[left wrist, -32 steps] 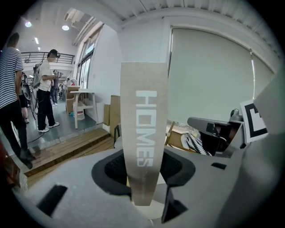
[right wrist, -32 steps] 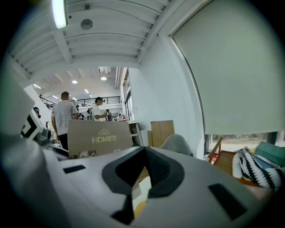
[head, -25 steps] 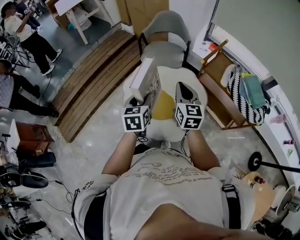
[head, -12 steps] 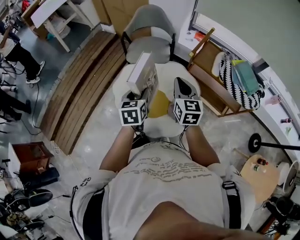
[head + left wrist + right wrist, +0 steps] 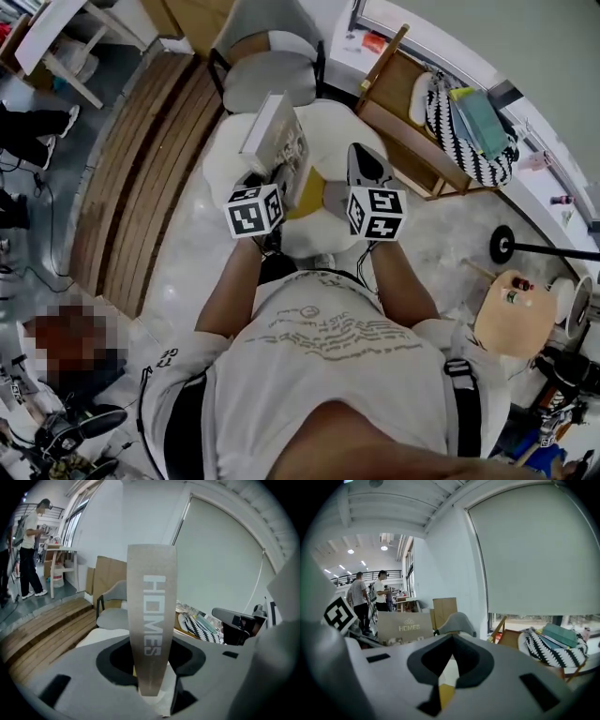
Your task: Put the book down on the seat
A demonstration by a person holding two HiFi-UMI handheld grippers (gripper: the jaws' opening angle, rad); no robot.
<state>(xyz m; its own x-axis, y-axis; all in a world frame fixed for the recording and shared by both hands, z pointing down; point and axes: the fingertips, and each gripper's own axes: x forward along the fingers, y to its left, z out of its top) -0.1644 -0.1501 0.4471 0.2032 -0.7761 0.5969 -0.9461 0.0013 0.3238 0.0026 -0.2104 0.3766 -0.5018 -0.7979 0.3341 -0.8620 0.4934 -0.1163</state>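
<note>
A grey book (image 5: pixel 270 133) with "HOMES" on its spine (image 5: pixel 152 616) stands upright on edge between the jaws of my left gripper (image 5: pixel 277 174), which is shut on its lower part. It hangs over the left half of a white rounded seat (image 5: pixel 328 127) that has a yellow patch (image 5: pixel 302 208). A grey chair (image 5: pixel 267 75) stands just beyond the seat. My right gripper (image 5: pixel 362 161) hovers beside the book over the seat's right half, its jaws together with nothing between them. From the right gripper view the book's cover (image 5: pixel 405 627) shows at the left.
A wooden rack (image 5: pixel 412 94) with a black-and-white striped bag (image 5: pixel 464 141) stands to the right. Wooden plank flooring (image 5: pixel 141 178) runs along the left. A small round wooden stool (image 5: pixel 516 314) and a black floor stand (image 5: pixel 506 246) are at the lower right. People stand far off (image 5: pixel 370 597).
The view has swung: chair, seat and rack have slid left and up. Both grippers keep the same pose side by side, the book still upright in the left one.
</note>
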